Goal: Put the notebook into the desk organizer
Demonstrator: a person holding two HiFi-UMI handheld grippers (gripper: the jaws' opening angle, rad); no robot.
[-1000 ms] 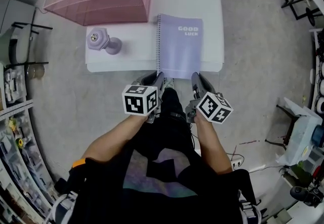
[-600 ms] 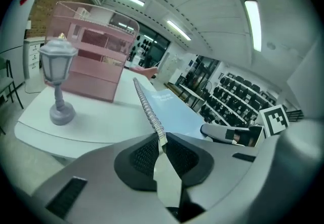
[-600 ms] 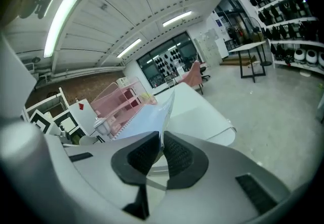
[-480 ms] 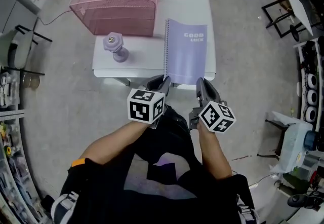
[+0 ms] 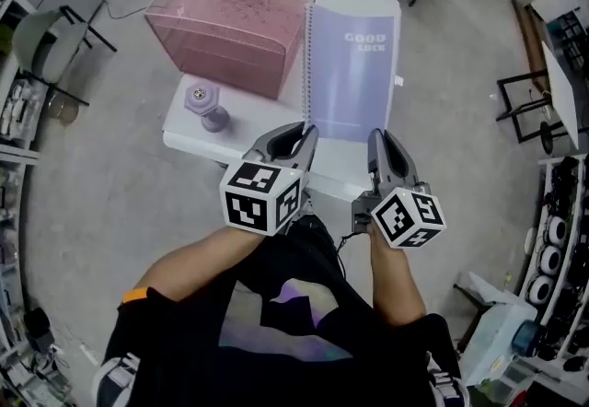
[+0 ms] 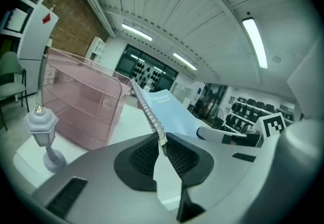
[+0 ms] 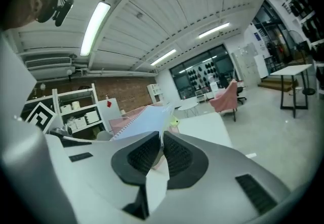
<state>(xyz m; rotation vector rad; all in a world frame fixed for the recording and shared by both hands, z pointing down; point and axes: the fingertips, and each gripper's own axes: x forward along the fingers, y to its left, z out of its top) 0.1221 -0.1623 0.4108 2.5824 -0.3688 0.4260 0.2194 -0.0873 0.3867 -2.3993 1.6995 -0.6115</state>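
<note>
Both your grippers are clamped nearly shut on the near edge of the lavender notebook (image 5: 353,74): the left gripper (image 5: 302,136) on the spiral-bound corner, the right gripper (image 5: 377,140) on the opposite corner. The notebook appears raised off the white table (image 5: 262,115), its far end pointing away from you, just beside the pink mesh organizer (image 5: 225,28).

The trouble ahead is likely the grip. With only the near edge pinched, the free length could sag or twist, and a corner could slide out as you swing it over. The wire spiral faces the organizer and could snag on the mesh, dragging the light organizer across the table. A purple dumbbell (image 5: 204,106) stands near your left gripper, within range of a careless sweep.

Around you: a grey concrete floor (image 5: 110,203), storage shelves (image 5: 23,239) and strip-lit ceiling panels (image 6: 202,20).
</note>
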